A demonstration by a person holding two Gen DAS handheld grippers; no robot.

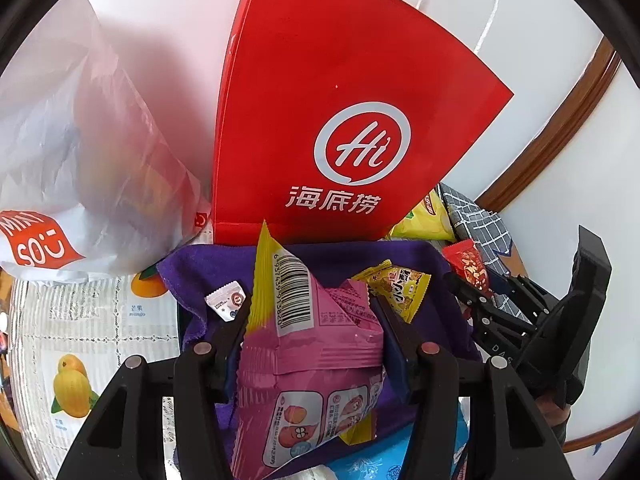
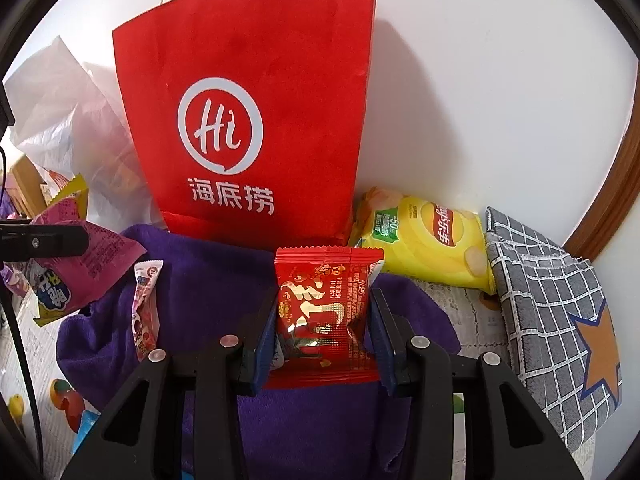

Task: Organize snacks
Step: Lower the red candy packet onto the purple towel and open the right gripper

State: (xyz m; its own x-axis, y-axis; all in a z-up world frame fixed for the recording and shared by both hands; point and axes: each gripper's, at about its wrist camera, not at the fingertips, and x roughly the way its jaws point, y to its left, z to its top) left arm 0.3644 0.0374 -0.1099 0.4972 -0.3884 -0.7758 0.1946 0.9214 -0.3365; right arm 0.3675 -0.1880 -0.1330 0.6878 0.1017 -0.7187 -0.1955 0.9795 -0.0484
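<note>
Purple cloth (image 2: 208, 280), left tongs (image 1: 312, 312) gripping pink packet (image 1: 312, 344), right tongs (image 2: 322, 312) gripping red packet (image 2: 324, 316)

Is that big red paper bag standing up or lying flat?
Standing. The red paper bag rises upright against the white wall, handles at the top.

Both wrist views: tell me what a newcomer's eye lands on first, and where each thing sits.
The tall red paper bag with its white "Hi" logo dominates, standing against the white wall behind a purple cloth. Next come the held snacks: the left tongs grip a pink snack packet, and the right tongs grip a small red snack packet. A yellow chip bag lies to the right of the red bag.
</note>
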